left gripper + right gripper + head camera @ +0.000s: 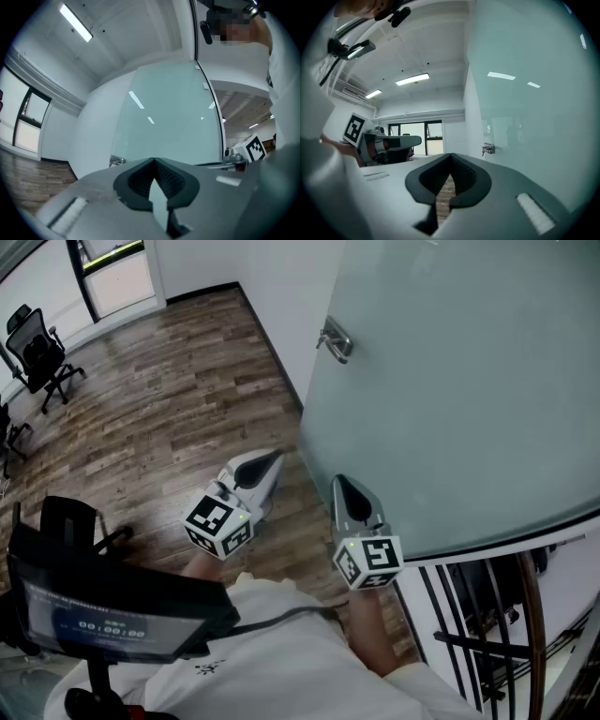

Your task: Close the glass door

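The frosted glass door (469, 381) fills the right of the head view, with its metal handle (335, 341) near its left edge. My right gripper (339, 482) is shut on nothing and points level, its tip close against the door's near face below the handle; whether it touches the glass I cannot tell. My left gripper (275, 457) is also shut and empty, just left of the door's edge. In the right gripper view the door (525, 117) and handle (488, 149) lie right of the jaws (451, 157). The left gripper view has the glass (173, 122) straight ahead of its gripper (153, 161).
Wood floor (178, 390) stretches left and ahead. A black office chair (37, 352) stands far left. A white wall (272, 296) meets the door's hinge side. Black railing (478, 615) runs at lower right. A dark screen device (103, 615) hangs at the person's chest.
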{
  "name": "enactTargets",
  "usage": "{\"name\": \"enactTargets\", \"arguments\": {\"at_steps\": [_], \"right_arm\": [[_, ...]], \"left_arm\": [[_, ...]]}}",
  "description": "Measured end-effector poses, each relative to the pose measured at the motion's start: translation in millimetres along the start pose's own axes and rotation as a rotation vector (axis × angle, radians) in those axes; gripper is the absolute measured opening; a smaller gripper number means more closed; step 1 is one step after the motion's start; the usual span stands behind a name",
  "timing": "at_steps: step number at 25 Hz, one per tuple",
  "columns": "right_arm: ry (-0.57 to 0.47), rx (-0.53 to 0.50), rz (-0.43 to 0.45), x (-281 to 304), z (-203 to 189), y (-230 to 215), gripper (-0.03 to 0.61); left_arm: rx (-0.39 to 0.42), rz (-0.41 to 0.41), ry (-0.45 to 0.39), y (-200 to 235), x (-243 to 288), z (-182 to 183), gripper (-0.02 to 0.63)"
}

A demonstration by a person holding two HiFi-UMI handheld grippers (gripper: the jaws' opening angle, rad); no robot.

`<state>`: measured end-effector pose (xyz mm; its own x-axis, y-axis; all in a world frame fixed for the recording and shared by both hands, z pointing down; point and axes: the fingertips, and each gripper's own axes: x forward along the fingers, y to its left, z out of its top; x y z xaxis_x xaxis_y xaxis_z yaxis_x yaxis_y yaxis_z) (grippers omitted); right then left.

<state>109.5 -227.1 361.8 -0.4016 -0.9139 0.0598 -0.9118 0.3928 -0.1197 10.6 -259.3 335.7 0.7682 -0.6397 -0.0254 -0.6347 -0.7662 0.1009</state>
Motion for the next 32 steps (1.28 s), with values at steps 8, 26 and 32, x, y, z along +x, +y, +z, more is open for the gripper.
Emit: {"name": "enactTargets", "arguments": {"at_steps": [8,26,32], "right_arm": [[-0.008,0.017,-0.018,-6.5,-1.9,-11.6,0.009],[0.042,0.036,0.046,-38.6,-22.9,-40.7,0.009],[0.049,0.047,0.04,-49.0,-26.3,-49.5,0.009]], "left_arm": [[0.014,0.007,0.003,-5.8,3.3,-1.6,0.001],[0.017,0.034,0.006,-49.9,23.1,-15.7,0.0],[0.019,0.029,0.028,-62.4,23.6,-23.6,0.0]]}}
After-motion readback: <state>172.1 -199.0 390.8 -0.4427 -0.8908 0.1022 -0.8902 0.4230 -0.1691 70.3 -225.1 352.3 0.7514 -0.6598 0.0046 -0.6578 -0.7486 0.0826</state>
